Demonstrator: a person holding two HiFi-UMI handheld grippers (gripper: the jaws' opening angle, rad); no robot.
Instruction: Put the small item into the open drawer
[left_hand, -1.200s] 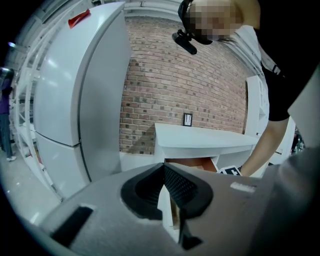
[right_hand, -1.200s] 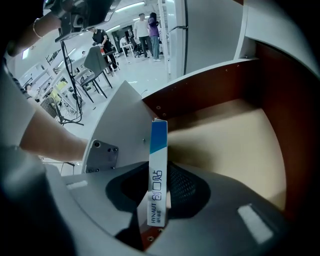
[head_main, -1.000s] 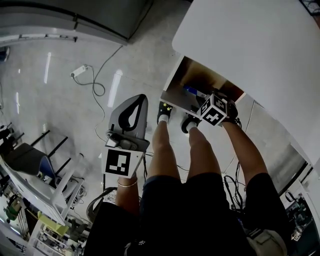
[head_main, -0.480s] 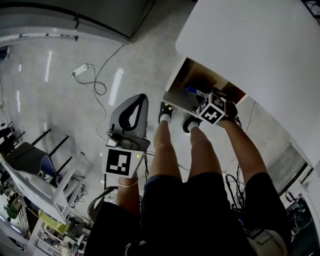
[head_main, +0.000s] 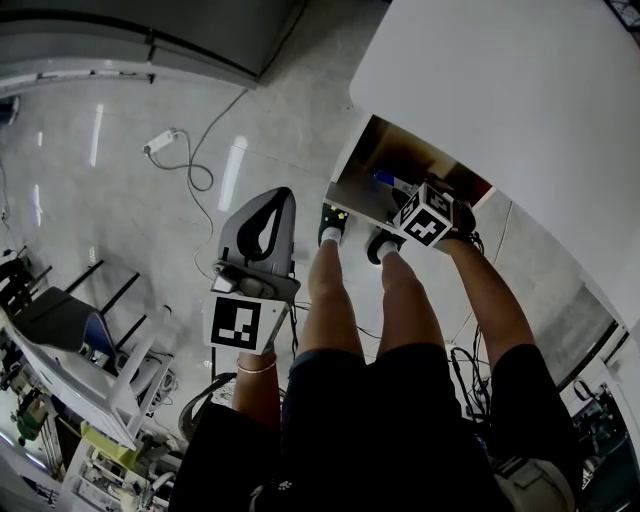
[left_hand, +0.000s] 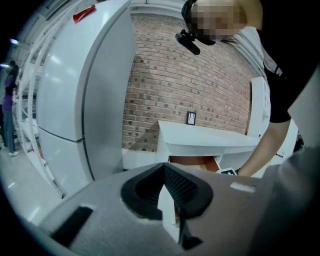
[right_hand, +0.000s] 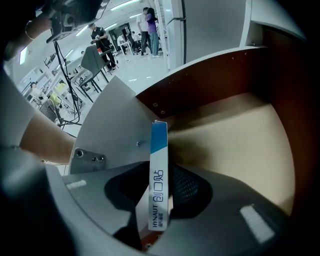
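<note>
head view / drawer: open drawer (head_main: 410, 150) sticks out from under the white table (head_main: 500, 90), centre-right of frame, brown inside.
head view / contents: blue end of the small box (head_main: 385, 180) shows inside it, just upper left of the marker cube on the right gripper (head_main: 405, 200).
head view / left gripper: left gripper (head_main: 287, 195) is mid-frame, left of the person's legs (head_main: 330, 300), over the floor (head_main: 120, 200), well apart from the drawer.
left gripper view / jaws: tips of the left gripper (left_hand: 164, 167) meet, nothing between them.
left gripper view / drawer: small at centre frame (left_hand: 192, 162) under the table (left_hand: 210, 140); contents too small to tell.
right gripper view / drawer: fills the right half (right_hand: 240, 140), brown walls, beige bottom.
right gripper view / box: white-and-blue box (right_hand: 158, 180) stands on edge between the jaws, blue end pointing into the drawer near its front corner; can't tell if it touches the bottom.
right gripper view / jaws: right gripper (right_hand: 165, 167) has just been opening; jaws apart, light gap on the box's left side.
diff vs a second ago: head view shows grippers, box and drawer in the same spots; only a slight shift of the whole frame.
</note>
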